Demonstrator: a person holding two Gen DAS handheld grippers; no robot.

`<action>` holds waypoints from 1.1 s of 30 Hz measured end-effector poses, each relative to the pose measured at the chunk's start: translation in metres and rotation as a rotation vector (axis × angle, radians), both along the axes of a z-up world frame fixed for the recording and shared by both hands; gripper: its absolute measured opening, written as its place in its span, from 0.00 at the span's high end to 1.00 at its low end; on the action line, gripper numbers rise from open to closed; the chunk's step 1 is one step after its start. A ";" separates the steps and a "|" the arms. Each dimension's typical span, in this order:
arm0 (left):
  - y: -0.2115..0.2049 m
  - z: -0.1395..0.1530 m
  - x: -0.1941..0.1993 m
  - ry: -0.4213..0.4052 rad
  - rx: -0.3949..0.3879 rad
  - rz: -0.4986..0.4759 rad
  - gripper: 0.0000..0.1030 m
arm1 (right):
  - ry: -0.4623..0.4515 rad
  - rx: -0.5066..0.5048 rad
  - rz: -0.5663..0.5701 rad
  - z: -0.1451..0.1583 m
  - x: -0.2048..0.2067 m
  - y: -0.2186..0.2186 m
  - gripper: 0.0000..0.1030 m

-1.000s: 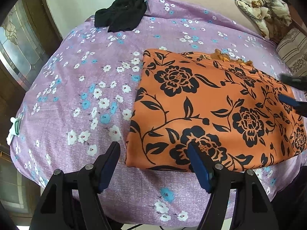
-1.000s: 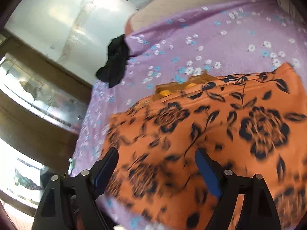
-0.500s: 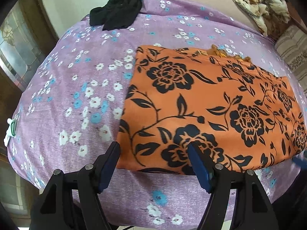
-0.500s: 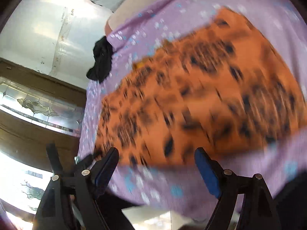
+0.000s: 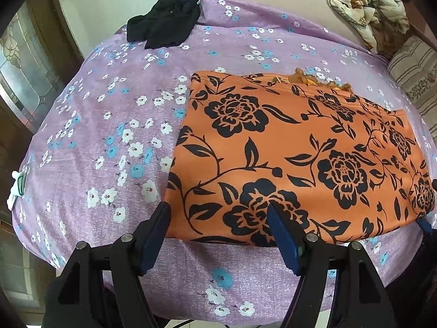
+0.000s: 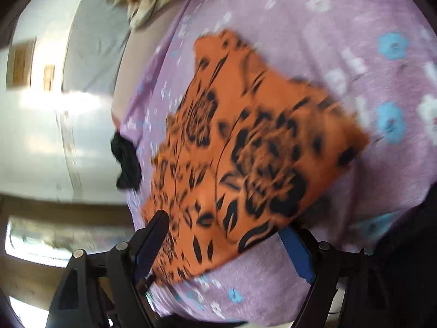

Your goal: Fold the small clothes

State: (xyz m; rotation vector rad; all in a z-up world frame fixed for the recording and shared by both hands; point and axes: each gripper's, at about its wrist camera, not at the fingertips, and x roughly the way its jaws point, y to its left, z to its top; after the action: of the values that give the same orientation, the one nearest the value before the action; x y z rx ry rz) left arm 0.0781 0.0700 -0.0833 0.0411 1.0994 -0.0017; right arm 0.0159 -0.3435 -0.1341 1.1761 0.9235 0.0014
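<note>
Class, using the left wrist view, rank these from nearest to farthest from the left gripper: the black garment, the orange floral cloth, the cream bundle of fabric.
From the left gripper:
1. Orange floral cloth, its near edge lies between the open fingers.
2. Black garment, far left corner of the bed.
3. Cream bundle of fabric, far right, beyond the purple sheet.

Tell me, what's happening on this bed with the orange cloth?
A person is folding small clothes with a handheld gripper in each hand. An orange floral cloth lies partly folded on the purple flowered bedspread. The left gripper and the right gripper are both open at the cloth's near edge, gripping nothing yet. A black garment waits at the far corner.
</note>
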 end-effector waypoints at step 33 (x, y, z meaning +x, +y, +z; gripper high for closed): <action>-0.117 0.007 0.033 -0.165 -0.007 -0.179 0.22 | -0.010 -0.321 0.106 0.031 0.036 -0.018 0.73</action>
State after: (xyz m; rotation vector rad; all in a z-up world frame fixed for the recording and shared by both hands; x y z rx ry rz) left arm 0.1112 -0.0468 -0.0761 0.1311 0.9276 -0.1604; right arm 0.0519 -0.3610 -0.1034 0.8286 0.9372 -0.0539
